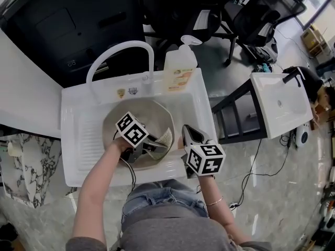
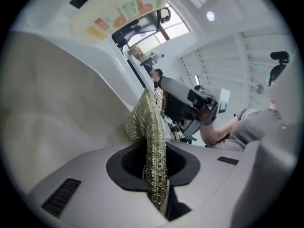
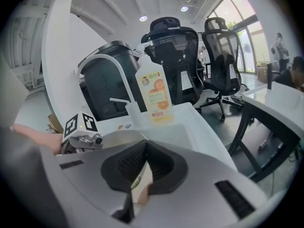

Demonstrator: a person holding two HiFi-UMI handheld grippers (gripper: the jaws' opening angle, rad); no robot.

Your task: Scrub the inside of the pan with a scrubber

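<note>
A cream pan lies tilted in the white sink. My left gripper is inside the pan, shut on a gold mesh scrubber. In the left gripper view the scrubber stands upright between the jaws, its top against the pan's inner wall. My right gripper is at the pan's right edge, shut on a thin cream part of the pan; the pan's rim shows just beyond the jaws.
A soap bottle and a curved white faucet stand on the sink's back ledge. Behind is a black cabinet and office chairs. A second white basin stands to the right.
</note>
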